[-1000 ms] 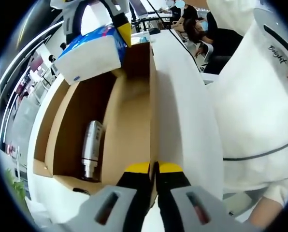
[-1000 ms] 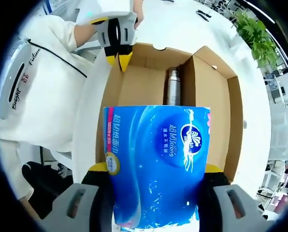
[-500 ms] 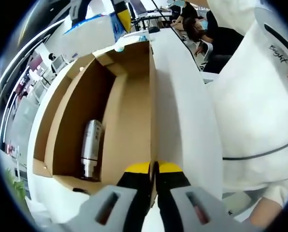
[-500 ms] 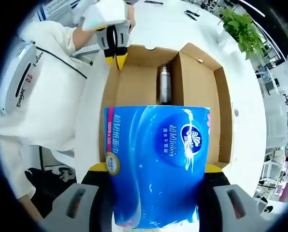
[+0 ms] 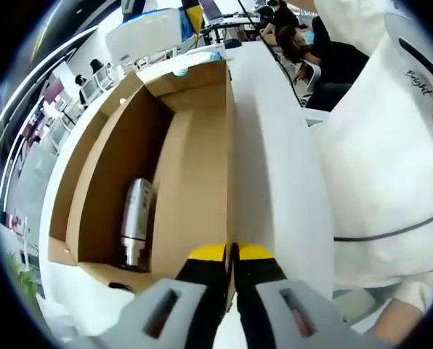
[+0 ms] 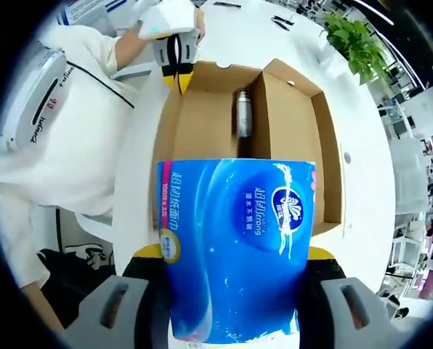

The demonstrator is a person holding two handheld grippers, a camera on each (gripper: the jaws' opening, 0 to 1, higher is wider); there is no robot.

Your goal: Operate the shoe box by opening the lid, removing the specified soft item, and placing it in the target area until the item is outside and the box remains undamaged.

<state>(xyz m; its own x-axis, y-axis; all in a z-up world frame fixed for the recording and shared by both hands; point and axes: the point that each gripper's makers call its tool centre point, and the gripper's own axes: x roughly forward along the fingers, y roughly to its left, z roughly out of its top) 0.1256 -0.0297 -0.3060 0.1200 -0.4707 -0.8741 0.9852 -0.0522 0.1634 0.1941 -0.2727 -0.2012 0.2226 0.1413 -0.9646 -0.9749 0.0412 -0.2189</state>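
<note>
The open cardboard shoe box (image 5: 195, 167) lies on a white table, brown inside, with a silver flask (image 5: 137, 222) in its left compartment. My left gripper (image 5: 231, 253) is shut on the thin edge of the box's right wall. From above, the box (image 6: 202, 123), the flask (image 6: 243, 113) and my left gripper (image 6: 176, 73) at the box's far-left edge are all visible. My right gripper (image 6: 235, 254) is shut on a blue tissue pack (image 6: 235, 240), held high above the box. That pack (image 5: 147, 33) hangs beyond the box's far end.
A person in white clothes (image 5: 391, 145) stands close on the right of the box. The white table (image 6: 362, 145) runs around the box. A green plant (image 6: 354, 40) stands at the table's far corner. People sit at desks (image 5: 289, 36) in the background.
My right gripper has lifted the tissue pack up and away from the box; the box looks smaller from above. The left gripper has kept its hold on the box edge.
</note>
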